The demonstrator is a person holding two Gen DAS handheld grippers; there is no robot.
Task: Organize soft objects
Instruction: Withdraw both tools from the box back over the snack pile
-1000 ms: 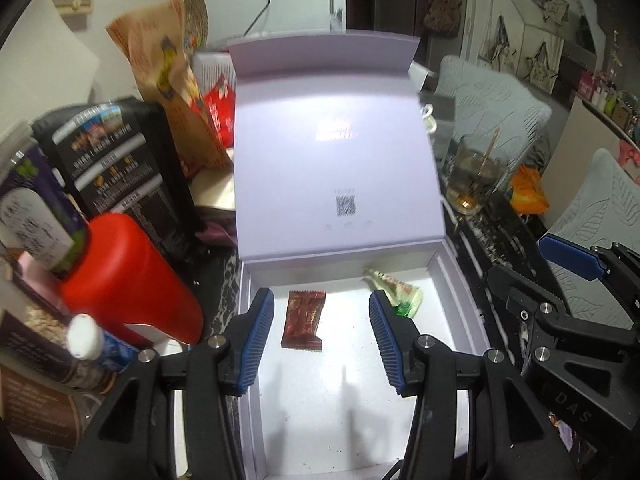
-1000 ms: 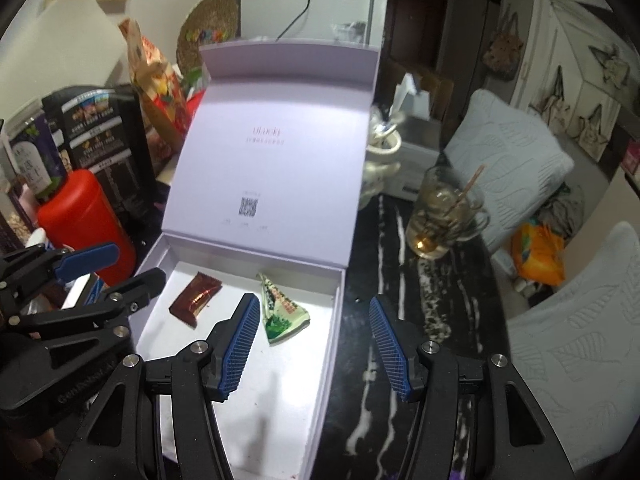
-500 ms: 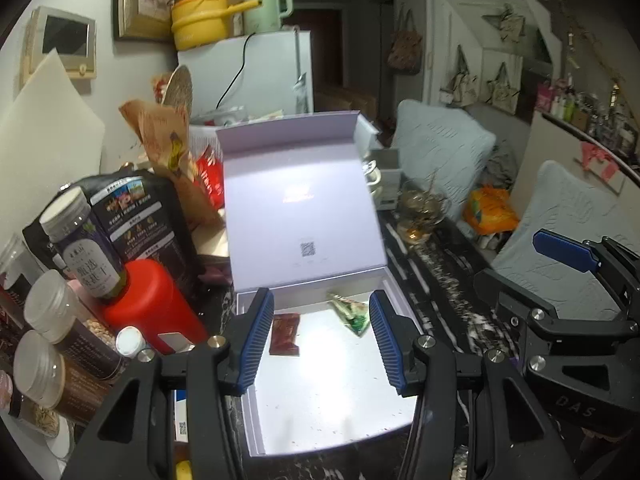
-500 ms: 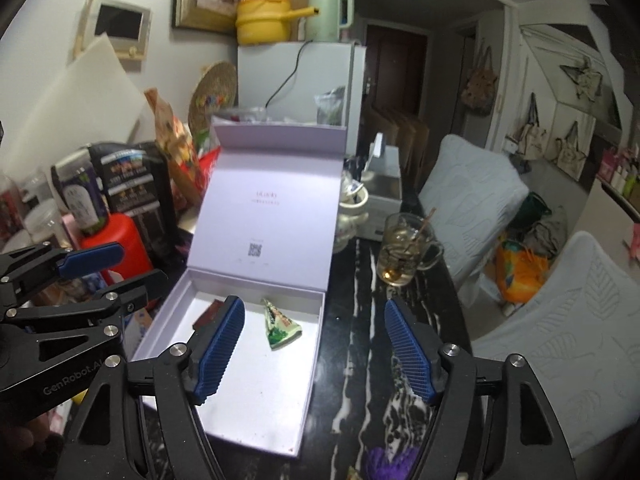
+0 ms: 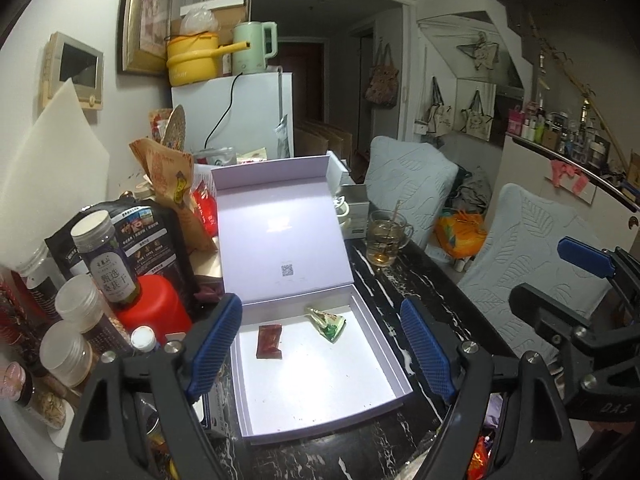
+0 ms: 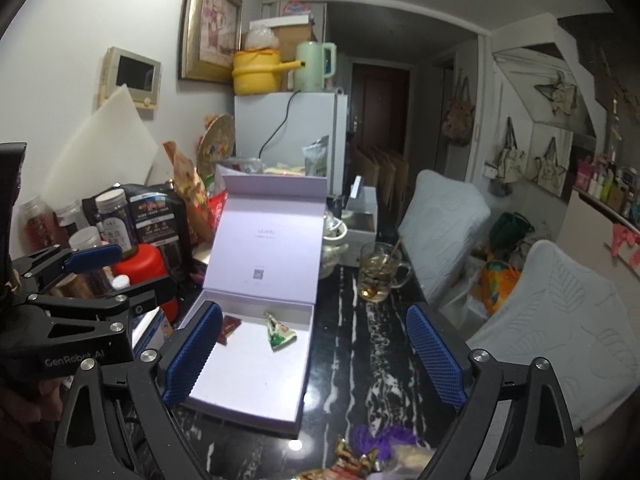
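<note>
Both our left tongs (image 5: 322, 346) and right tongs (image 6: 314, 354) gape empty above the box (image 5: 384, 350); we should drop low, pinching one candy (image 6: 352, 460) from the tabletop (image 6: 384, 344) gently.

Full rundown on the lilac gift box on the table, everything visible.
The lilac hinged-lid cardboard box sits open on the black marbled table. Its lid stands up at the back, with a flap folded forward at the top, a QR code and faint small print on its inner face. The white floor of the shallow tray holds two items lying apart: a dark red sweet wrapper at left and a green triangular packet at right. Neither open gripper touches the box.
</note>
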